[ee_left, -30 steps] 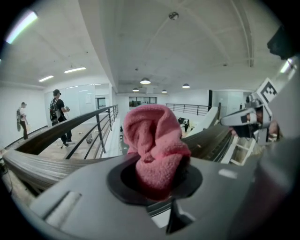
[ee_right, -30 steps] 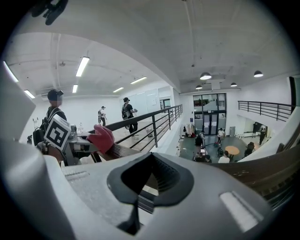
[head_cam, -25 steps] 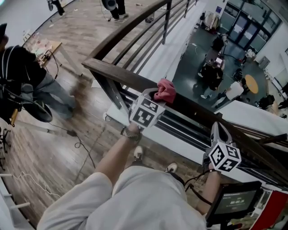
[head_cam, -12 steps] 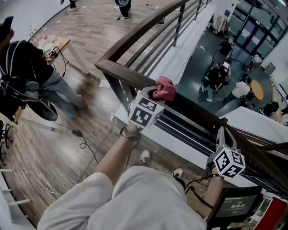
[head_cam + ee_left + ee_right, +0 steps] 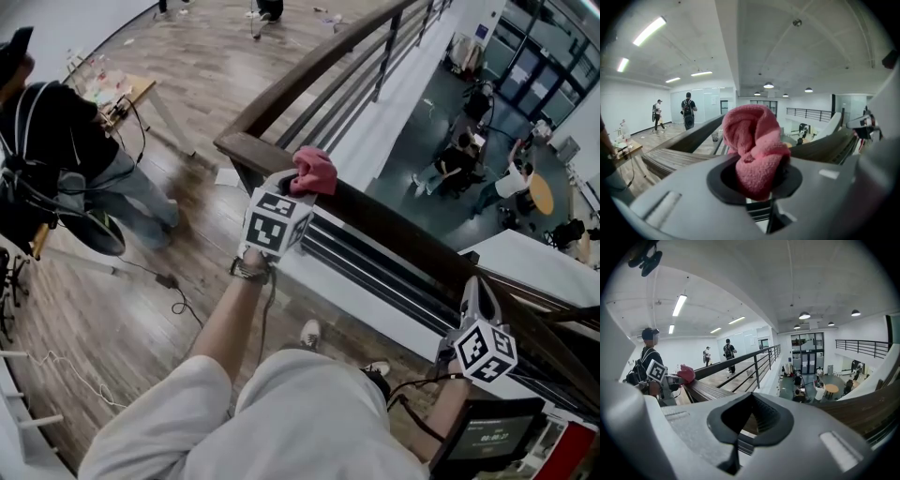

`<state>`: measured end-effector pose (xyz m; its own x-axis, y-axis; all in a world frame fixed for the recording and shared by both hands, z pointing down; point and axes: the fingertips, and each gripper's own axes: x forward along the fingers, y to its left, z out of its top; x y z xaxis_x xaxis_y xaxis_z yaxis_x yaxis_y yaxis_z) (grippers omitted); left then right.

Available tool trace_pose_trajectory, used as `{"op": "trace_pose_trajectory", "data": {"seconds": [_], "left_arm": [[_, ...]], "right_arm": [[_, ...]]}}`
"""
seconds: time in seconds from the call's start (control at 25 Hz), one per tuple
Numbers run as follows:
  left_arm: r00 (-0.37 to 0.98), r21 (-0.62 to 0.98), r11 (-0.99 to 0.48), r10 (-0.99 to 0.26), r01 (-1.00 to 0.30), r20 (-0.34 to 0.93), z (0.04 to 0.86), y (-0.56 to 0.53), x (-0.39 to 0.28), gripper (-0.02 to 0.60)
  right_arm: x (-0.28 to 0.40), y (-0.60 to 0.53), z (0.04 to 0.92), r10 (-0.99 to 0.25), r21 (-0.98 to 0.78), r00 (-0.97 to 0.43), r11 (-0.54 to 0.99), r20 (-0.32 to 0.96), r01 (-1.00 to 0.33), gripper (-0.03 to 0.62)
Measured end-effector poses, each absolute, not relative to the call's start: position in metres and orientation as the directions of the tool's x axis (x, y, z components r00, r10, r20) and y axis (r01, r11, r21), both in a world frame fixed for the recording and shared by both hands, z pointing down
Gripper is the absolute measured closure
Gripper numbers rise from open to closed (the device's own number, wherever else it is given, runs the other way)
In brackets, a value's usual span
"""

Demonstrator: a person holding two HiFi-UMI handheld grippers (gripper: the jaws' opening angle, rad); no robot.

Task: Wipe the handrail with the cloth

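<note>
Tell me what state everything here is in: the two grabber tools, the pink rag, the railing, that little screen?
left gripper: shut on the cloth.
cloth: bunched up, its free end on top of the handrail near the corner.
right gripper: jaws together, nothing between them, held beside the rail.
handrail: dark wood, bare apart from the cloth.
small screen: lit, showing digits.

The lower end of the cloth (image 5: 751, 140) is buried between the jaws of the left gripper (image 5: 757, 185), and it covers the handrail (image 5: 384, 220) beneath. The picture's edge crops a person in black (image 5: 52, 150). The readout on the screen (image 5: 487, 433) is illegibly small.
</note>
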<state>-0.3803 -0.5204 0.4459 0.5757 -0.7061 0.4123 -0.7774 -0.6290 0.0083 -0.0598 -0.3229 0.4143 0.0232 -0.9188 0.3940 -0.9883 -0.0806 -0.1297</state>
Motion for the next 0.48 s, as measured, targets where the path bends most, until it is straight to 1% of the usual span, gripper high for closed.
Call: {"op": "trace_pose_trajectory", "data": {"seconds": [0.48], "left_arm": [[0.419, 0.011, -0.454, -0.813, -0.891, 0.404, 0.444, -0.578, -0.49, 0.495]], "right_arm": [[-0.066, -0.332, 0.411, -0.909, -0.109, 0.039, -0.092, 0.415, -0.99, 0.592]]}}
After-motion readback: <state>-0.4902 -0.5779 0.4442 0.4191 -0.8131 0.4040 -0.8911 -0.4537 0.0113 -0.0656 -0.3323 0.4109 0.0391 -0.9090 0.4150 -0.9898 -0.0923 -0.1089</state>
